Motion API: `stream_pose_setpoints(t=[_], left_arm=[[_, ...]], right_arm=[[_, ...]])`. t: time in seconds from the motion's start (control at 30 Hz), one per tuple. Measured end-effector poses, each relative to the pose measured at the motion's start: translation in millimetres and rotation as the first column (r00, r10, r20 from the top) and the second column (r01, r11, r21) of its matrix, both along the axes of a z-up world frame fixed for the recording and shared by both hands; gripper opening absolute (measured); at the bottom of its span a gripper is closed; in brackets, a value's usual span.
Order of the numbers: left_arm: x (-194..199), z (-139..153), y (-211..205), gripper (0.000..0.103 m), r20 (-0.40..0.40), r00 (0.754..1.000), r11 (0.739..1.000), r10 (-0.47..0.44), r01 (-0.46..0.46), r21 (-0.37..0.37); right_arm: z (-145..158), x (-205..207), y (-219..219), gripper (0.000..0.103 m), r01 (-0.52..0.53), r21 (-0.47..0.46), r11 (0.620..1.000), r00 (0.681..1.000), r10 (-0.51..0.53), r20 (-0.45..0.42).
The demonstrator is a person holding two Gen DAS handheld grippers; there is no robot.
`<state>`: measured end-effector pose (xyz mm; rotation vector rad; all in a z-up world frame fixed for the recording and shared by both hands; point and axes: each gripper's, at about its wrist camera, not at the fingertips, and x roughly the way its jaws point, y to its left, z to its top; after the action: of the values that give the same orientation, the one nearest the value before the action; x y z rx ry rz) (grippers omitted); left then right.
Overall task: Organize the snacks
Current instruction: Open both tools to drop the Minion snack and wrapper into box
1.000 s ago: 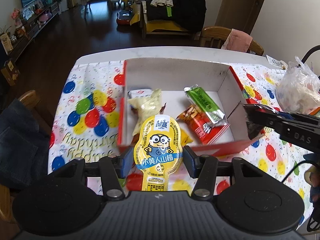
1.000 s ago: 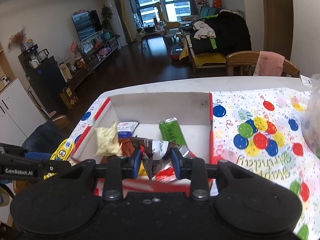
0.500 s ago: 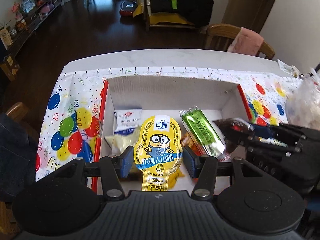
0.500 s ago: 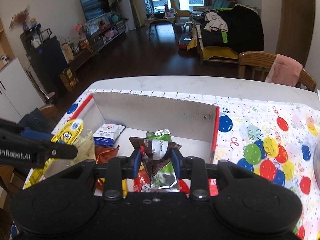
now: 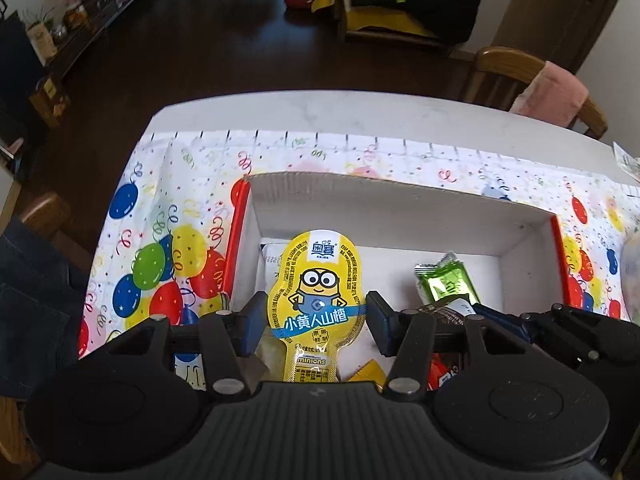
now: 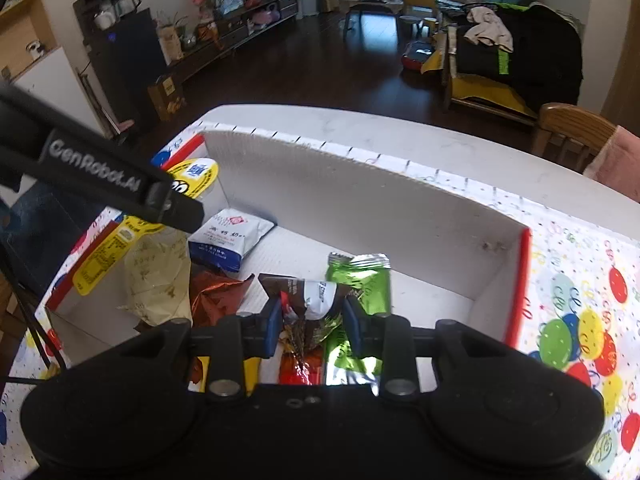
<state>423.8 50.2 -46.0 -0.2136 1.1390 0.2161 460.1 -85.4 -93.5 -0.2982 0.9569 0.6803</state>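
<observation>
My left gripper (image 5: 316, 322) is shut on a yellow Minions snack pack (image 5: 316, 280), held upright over the left part of the red-edged white box (image 5: 400, 196). My right gripper (image 6: 310, 322) is shut on a brown and white snack packet (image 6: 310, 294) above the box's middle. Inside the box (image 6: 360, 200) lie a green packet (image 6: 362, 280), a blue and white packet (image 6: 232, 236), a pale yellow bag (image 6: 158, 276) and a reddish-brown bag (image 6: 216, 292). The left gripper's arm (image 6: 92, 172) crosses the right wrist view at upper left, and the right gripper (image 5: 560, 328) shows at the left wrist view's right.
The box stands on a balloon-print tablecloth (image 5: 160, 248) over a white table (image 5: 320, 108). A wooden chair with a pink cloth (image 5: 548, 88) stands beyond the table's far right. Dark wood floor and living-room furniture lie beyond.
Both grippers have moved forward and down over the box, each still holding its snack. The box now fills more of both views and the two grippers are closer together.
</observation>
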Motion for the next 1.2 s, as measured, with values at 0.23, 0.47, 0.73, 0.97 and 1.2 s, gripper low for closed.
stream_pose_setpoints(t=[0.23, 0.47, 0.73, 0.97, 1.2], left_arm=[[6, -12, 4, 0.052, -0.032, 0.999, 1.000, 0.008, -0.007, 0.002], [9, -17, 5, 0.053, -0.055, 0.998, 1.000, 0.006, -0.005, 0.006], [3, -11, 7, 0.056, -0.031, 1.000, 1.000, 0.005, -0.006, -0.014], [-16, 3, 12, 0.057, 0.018, 1.000, 0.999, -0.012, 0.012, -0.031], [-49, 18, 13, 0.058, 0.076, 0.996, 0.998, -0.045, 0.048, -0.038]], right_arm=[[-14, 2, 13, 0.031, -0.039, -0.043, 0.998, 0.999, 0.040, 0.001], [-16, 4, 12, 0.035, -0.026, -0.046, 0.999, 1.000, 0.026, -0.002], [-7, -1, 2, 0.045, 0.001, -0.032, 0.999, 1.000, -0.001, 0.004], [13, -15, -10, 0.053, 0.031, -0.003, 1.000, 0.999, -0.031, 0.020], [36, -36, -22, 0.060, 0.061, 0.059, 0.996, 0.998, -0.062, 0.026]])
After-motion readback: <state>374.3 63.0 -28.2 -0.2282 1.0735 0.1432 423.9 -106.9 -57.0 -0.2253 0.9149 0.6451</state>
